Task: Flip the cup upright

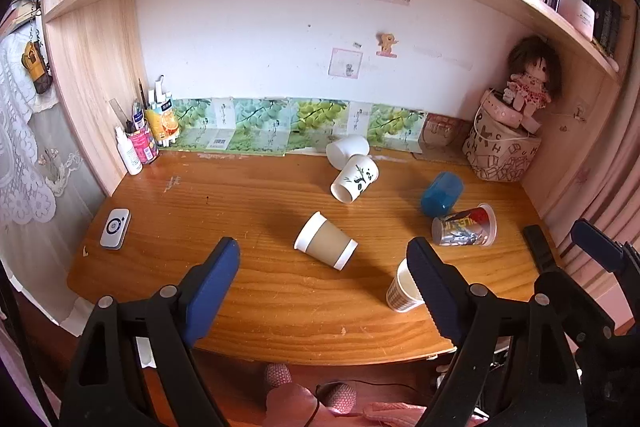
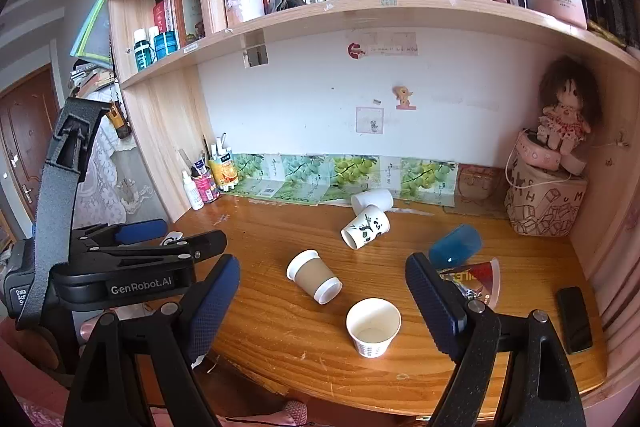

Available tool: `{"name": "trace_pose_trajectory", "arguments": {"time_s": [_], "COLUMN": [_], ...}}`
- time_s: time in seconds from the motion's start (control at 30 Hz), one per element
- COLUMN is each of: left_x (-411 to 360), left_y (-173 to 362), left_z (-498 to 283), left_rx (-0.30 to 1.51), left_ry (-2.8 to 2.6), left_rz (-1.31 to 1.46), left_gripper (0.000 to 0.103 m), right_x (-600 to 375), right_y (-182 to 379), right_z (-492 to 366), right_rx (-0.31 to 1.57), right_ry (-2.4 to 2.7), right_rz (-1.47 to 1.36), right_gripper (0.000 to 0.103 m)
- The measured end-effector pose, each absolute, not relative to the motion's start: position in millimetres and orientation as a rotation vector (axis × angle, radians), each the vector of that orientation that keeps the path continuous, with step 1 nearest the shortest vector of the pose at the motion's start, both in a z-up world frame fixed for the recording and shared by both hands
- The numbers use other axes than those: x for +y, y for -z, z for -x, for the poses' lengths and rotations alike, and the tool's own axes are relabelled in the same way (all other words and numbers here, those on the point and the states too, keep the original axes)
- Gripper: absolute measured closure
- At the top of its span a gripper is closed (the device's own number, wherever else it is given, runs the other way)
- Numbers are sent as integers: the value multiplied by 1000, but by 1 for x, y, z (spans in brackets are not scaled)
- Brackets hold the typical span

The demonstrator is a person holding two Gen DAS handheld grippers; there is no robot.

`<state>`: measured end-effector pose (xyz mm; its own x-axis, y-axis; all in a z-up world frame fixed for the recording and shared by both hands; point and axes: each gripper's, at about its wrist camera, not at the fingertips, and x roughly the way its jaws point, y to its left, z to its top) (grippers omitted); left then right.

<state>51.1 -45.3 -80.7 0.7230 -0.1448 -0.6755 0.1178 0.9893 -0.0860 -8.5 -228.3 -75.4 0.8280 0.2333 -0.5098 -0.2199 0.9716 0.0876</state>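
Several cups lie on their sides on the wooden desk (image 1: 248, 291): a brown paper cup (image 1: 326, 241) (image 2: 314, 277) in the middle, a panda cup (image 1: 355, 178) (image 2: 366, 227), a plain white cup (image 1: 347, 149) (image 2: 373, 201) at the back, a blue plastic cup (image 1: 441, 194) (image 2: 456, 247) and a printed cup (image 1: 466, 227) (image 2: 478, 279) at the right. A checked paper cup (image 2: 373, 327) (image 1: 402, 291) stands upright near the front edge. My left gripper (image 1: 324, 267) is open, above the front of the desk, empty. My right gripper (image 2: 322, 291) is open and empty, above the upright cup.
A white remote (image 1: 115, 229) lies front left. A black phone (image 2: 574, 319) lies at the right edge. Pen holders and a bottle (image 1: 140, 143) stand back left. A basket with a doll (image 1: 504, 147) stands back right. The bookshelf (image 2: 360, 11) overhangs the desk.
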Motion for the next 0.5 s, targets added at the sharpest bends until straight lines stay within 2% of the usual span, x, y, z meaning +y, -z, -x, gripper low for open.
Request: {"name": "trace_pose_trajectory", "arguments": {"time_s": [0.23, 0.3, 0.37, 0.43, 0.47, 0.5], "left_x": [-62, -66, -71, -73, -75, -77], "left_y": [73, 71, 68, 65, 62, 59], "left_z": [-45, -43, -41, -38, -36, -34], "left_rx": [681, 660, 633, 596, 576, 559], "left_ry": [205, 208, 198, 195, 190, 183], "left_rz": [40, 44, 45, 51, 46, 39], "left_gripper": [15, 12, 5, 5, 5, 5], "right_x": [-252, -259, -264, -269, -271, -272], "right_y": [76, 76, 76, 77, 77, 77], "right_z": [14, 19, 23, 25, 25, 25], "right_rx": [543, 534, 527, 521, 520, 518], "right_ry": [-155, -118, -94, -73, -69, -68], "right_rz": [-98, -113, -126, -133, -138, -144], "right_gripper": [18, 18, 18, 17, 15, 4]}}
